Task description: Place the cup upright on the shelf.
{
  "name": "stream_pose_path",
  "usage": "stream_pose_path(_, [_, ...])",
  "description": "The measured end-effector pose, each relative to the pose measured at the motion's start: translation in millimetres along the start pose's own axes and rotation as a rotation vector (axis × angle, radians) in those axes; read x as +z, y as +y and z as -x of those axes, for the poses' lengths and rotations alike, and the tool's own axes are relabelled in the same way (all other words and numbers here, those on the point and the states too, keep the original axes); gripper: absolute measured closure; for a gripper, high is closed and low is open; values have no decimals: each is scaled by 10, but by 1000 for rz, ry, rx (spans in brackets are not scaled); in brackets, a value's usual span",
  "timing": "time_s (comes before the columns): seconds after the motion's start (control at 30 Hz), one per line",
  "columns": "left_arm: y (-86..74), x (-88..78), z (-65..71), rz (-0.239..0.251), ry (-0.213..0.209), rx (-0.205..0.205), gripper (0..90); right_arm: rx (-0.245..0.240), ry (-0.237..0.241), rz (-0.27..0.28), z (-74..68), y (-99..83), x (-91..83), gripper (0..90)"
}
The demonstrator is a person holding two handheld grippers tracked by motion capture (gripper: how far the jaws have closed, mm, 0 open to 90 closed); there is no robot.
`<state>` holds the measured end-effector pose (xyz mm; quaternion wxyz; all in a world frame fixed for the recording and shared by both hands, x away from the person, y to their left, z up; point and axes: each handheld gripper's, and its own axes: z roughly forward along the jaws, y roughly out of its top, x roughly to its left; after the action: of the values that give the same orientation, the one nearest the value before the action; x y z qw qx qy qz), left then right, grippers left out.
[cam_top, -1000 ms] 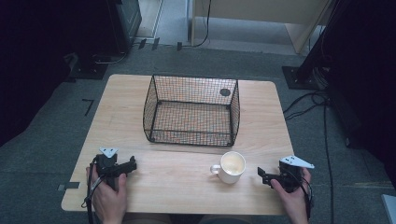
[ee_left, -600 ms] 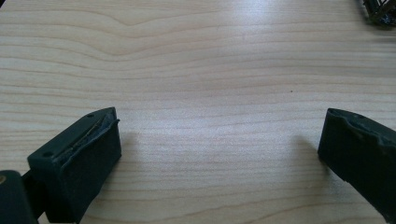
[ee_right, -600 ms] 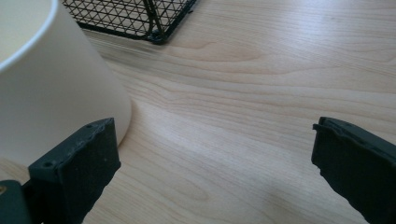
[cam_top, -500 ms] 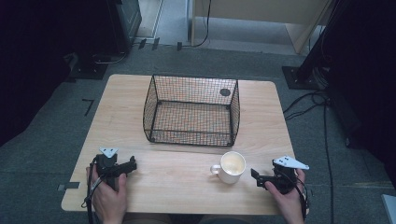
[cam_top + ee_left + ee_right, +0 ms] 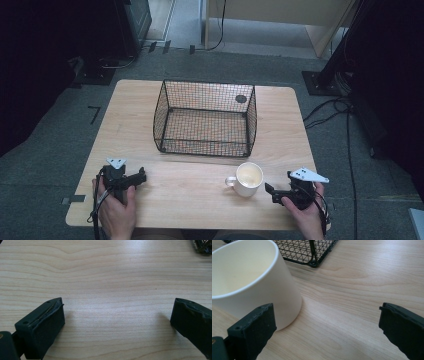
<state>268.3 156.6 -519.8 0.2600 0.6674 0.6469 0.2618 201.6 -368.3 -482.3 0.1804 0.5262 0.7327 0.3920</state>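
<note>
bare tabletop (image 5: 200, 185) around cup (image 5: 248, 178); right gripper (image 5: 274, 192) beside it, left gripper (image 5: 141, 176), both gaping, empty.

One white ceramic mug (image 5: 247, 178) with a single handle stands on the near right of the light wooden table (image 5: 200, 200). One black wire-mesh basket (image 5: 205, 118) sits at the far middle. Two black handheld grippers rest near the front edge, the left gripper (image 5: 140, 177) and the right gripper (image 5: 270, 193).

Bare table (image 5: 200, 190) between the grippers — the white mug (image 5: 247, 178) blocks at 3 o'clock, the wire basket (image 5: 206, 119) at 12.
</note>
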Motion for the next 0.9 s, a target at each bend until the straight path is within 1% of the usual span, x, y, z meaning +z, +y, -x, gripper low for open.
stream_pose_path(0.13, [0, 0, 0, 0, 0, 0, 0, -5, 16, -6, -32, 11, -11, 9])
stream_pose_path(0.2, [0, 0, 0, 0, 0, 0, 0, -20, 34, -11, -66, 19, -13, 9])
stream_pose_path(0.4, [0, 0, 0, 0, 0, 0, 0, -37, 53, -15, -127, 27, -4, 9])
stream_pose_path(0.77, [0, 0, 0, 0, 0, 0, 0, -59, 103, -26, -228, 45, 41, 10])
stream_pose_path(0.8, [0, 0, 0, 0, 0, 0, 0, -56, 106, -29, -245, 49, 47, 10])
stream_pose_path(0.9, [0, 0, 0, 0, 0, 0, 0, -68, 117, -31, -296, 66, 80, 10])
